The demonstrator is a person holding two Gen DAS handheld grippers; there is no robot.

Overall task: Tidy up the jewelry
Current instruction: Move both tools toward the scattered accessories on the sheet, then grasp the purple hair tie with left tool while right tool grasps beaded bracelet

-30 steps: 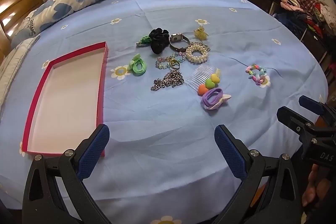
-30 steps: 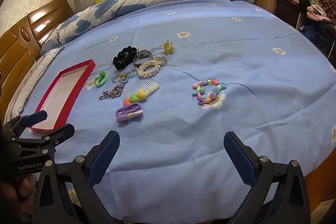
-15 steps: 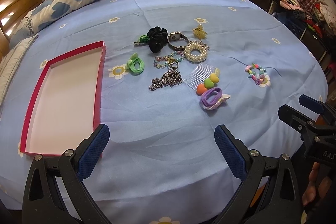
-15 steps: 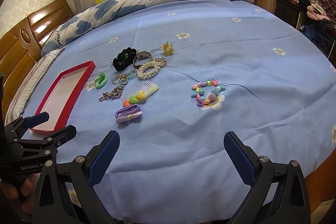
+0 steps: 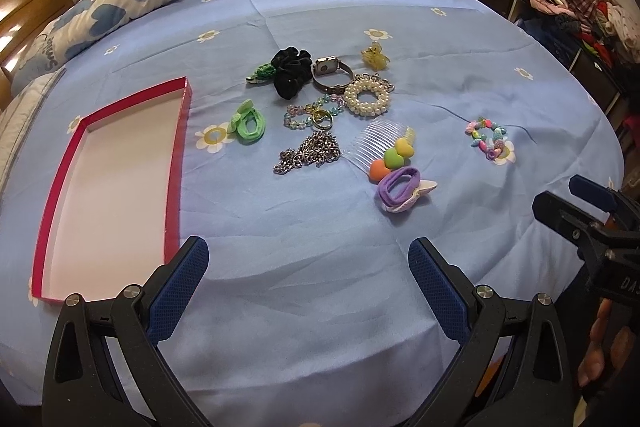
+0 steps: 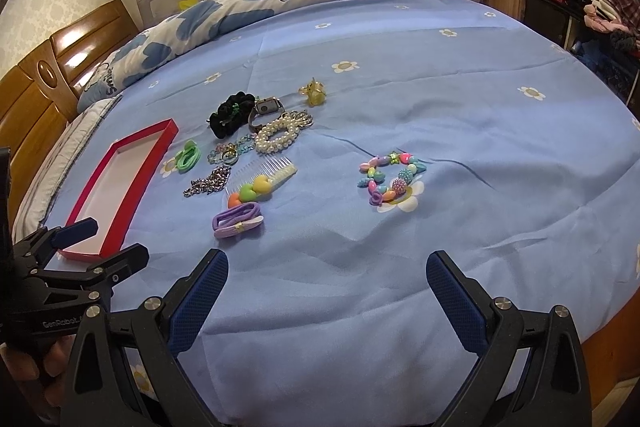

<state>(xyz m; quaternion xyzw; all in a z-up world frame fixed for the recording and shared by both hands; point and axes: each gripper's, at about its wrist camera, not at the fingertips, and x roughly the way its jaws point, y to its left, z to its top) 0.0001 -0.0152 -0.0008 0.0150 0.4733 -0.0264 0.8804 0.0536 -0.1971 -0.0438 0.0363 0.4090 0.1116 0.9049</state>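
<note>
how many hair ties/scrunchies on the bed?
3: green hair tie nearest the red tray, black scrunchie at the back beside the watch, purple hair tie in front by the comb. None looks hidden.

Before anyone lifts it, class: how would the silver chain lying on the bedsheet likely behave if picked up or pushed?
The silver chain lies in a loose bunched heap, so it is probably floppy and would dangle and stretch out if lifted by one point. Its metal links suggest it is heavy for its size. Pushed across the soft bedsheet, it would likely bunch or drag rather than roll.
</note>
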